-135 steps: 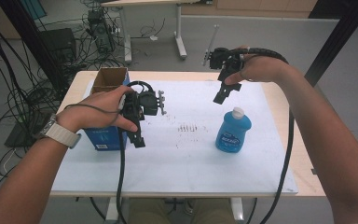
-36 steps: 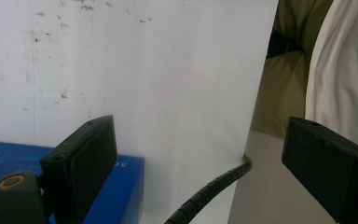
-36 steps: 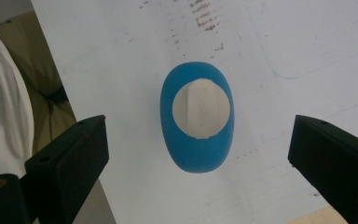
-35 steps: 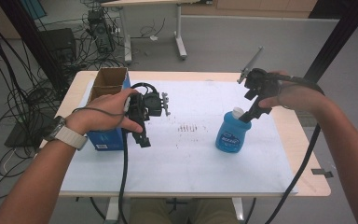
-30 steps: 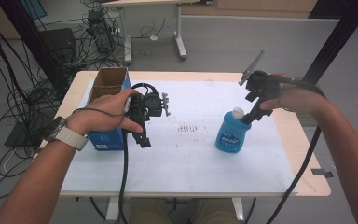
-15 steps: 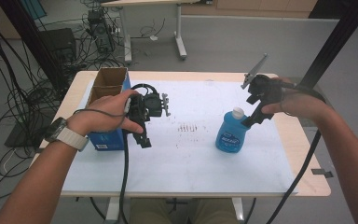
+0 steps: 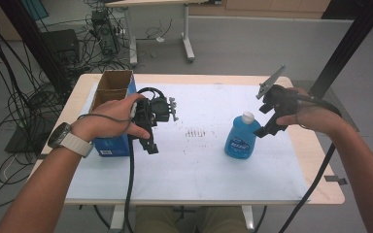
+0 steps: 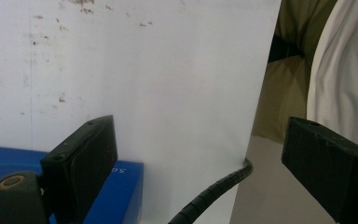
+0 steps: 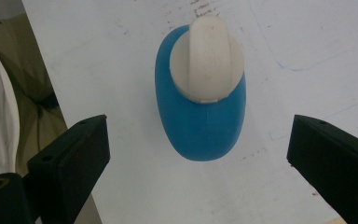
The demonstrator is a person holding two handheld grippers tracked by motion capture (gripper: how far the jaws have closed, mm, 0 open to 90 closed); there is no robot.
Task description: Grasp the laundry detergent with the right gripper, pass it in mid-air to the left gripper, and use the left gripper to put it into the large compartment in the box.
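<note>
The blue bottle (image 7: 240, 140) stands upright on the white sheet toward the right of the worktop (image 7: 315, 194), and the right gripper (image 7: 266, 130) hangs just above and beside its white cap (image 9: 207, 58), fingers (image 9: 70, 158) spread wide with nothing between them. The risk I see is a descent off-centre: one finger could strike the cap or shoulder and tip the narrow bottle over, or a pinch on the smooth curved body could let it squirt out sideways. The left gripper (image 7: 148, 141) sits open and empty by the blue box (image 7: 110, 144), too far off to steady anything.
</note>
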